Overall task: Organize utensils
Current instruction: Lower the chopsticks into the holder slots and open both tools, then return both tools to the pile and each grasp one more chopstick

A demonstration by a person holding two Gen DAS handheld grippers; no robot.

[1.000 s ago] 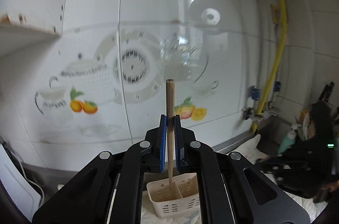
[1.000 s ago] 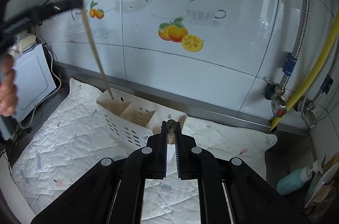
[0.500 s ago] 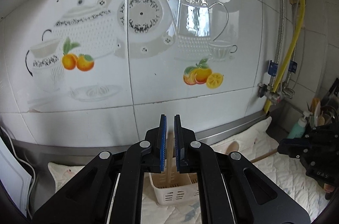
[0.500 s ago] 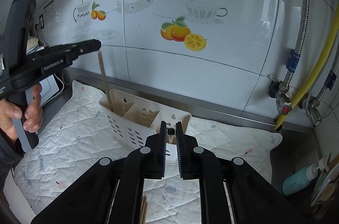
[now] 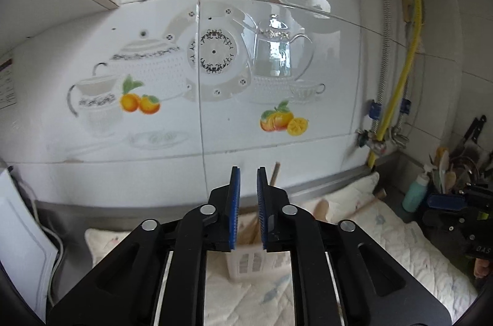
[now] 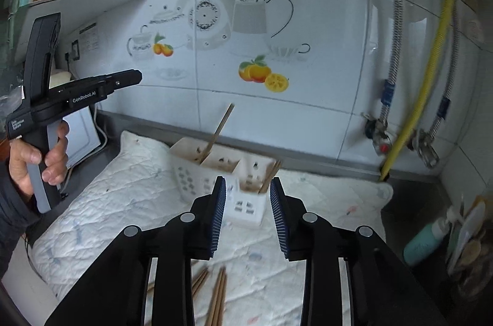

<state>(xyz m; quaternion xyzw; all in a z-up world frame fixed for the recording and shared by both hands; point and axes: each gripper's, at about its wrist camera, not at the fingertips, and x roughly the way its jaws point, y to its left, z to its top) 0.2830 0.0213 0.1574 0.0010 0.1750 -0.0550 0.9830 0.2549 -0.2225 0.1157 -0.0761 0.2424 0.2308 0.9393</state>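
A white slotted caddy (image 6: 197,175) stands on a quilted mat (image 6: 129,202) by the tiled wall. One wooden chopstick (image 6: 220,128) leans free in its left compartment. More brown sticks (image 6: 271,173) rest in its right compartment. My left gripper (image 5: 246,170) hangs above and in front of the caddy (image 5: 246,264); its jaws are opening with nothing between them, and the chopstick (image 5: 274,171) shows just behind its right finger. My right gripper (image 6: 248,181) is opening too, empty, short of the caddy. Several loose chopsticks (image 6: 217,292) lie on the mat under it.
A person's hand (image 6: 46,153) holds the left gripper (image 6: 135,76) at the left. A wooden spoon (image 5: 348,208) lies on the mat. A teal bottle (image 6: 428,239) and a utensil holder stand at the right. A yellow hose (image 6: 431,54) and valves run down the wall.
The left gripper let go of the chopstick, which now leans in the caddy, and drew back. The right gripper's jaws parted and it pulled away from the caddy.
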